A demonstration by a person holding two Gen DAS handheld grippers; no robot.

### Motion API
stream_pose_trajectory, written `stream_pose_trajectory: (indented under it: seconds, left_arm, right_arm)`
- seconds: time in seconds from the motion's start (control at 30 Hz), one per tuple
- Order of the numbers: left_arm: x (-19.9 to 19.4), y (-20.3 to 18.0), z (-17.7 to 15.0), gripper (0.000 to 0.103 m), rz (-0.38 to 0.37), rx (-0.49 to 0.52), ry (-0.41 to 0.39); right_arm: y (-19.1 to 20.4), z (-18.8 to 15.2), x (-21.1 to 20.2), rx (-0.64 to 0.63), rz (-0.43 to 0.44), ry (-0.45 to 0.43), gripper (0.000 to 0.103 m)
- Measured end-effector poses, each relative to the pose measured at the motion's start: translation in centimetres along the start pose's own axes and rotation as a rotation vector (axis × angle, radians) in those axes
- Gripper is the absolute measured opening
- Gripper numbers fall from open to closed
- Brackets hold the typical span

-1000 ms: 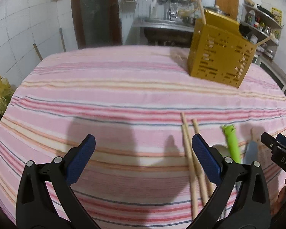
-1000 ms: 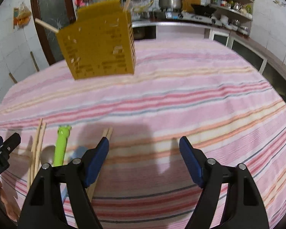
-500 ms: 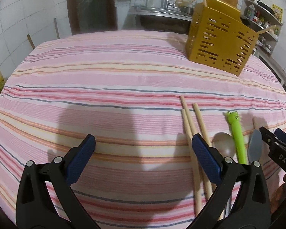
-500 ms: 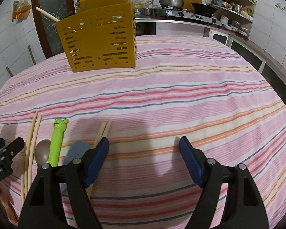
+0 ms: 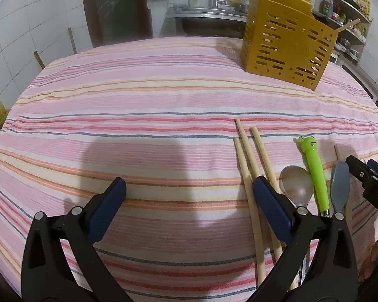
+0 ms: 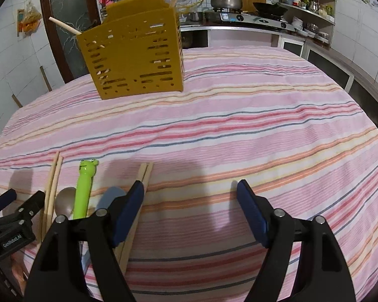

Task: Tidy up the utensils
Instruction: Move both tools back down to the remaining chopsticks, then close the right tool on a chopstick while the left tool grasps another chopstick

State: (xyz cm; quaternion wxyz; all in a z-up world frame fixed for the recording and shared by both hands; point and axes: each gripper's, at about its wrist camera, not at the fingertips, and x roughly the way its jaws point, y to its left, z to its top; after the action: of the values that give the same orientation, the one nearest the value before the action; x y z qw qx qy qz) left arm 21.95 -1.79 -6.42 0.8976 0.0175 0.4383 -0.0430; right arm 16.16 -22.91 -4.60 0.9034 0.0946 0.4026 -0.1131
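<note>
Both grippers wide apart and empty above the striped cloth; utensils lie loose, caddy upright.
Left view: left gripper hangs with jaws wide, three chopsticks by its right pad, then spoon, green pen, grey spatula; caddy far back.
Right view: right gripper gapes over bare cloth, a chopstick pair beside its left pad.

Right gripper (jaws wide, nothing between) above striped tablecloth, chopsticks beside.
</note>
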Motion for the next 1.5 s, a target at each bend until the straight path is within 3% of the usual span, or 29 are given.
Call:
stream_pose_trajectory:
  seconds: [0.43,0.53,0.67,0.77,0.83,0.93,1.1,1.33,1.5]
  left_arm:
    - [0.3,-0.4,-0.1,0.098,0.019,0.019,0.016]
    - [0.4,-0.4,0.0,0.098,0.018,0.017,0.019]
    - [0.6,-0.4,0.3,0.098,0.019,0.002,0.024]
    - [0.7,-0.7,0.7,0.088,0.022,-0.004,0.024]
    - [0.7,-1.1,1.0,0.08,0.016,-0.005,0.025]
    - [0.8,-1.8,1.2,0.067,0.015,0.006,0.027]
    - [0.6,-3.5,1.5,0.034,0.002,0.047,0.038]
    - [0.9,-3.7,1.9,0.028,-0.014,0.048,0.047]
    - [0.9,-3.0,2.1,0.016,-0.032,0.026,0.046]
  right_arm:
    - [2.3,-0.9,-0.1,-0.078,-0.072,0.04,0.073]
    - [2.5,-0.6,0.2,-0.078,-0.054,0.046,0.061]
    - [2.9,-0.4,0.2,-0.091,-0.027,0.041,0.033]
    - [3.0,-0.1,0.2,-0.104,0.001,0.039,0.017]
    - [3.1,0.2,0.4,-0.124,0.0,0.037,0.013]
    - [2.8,0.6,0.7,-0.116,0.01,0.042,0.012]
    - [2.7,0.7,0.8,-0.113,0.017,0.036,0.011]
    - [2.6,1.0,1.2,-0.1,0.03,0.036,0.011]
    - [2.4,1.0,1.1,-0.09,0.04,0.027,0.01]
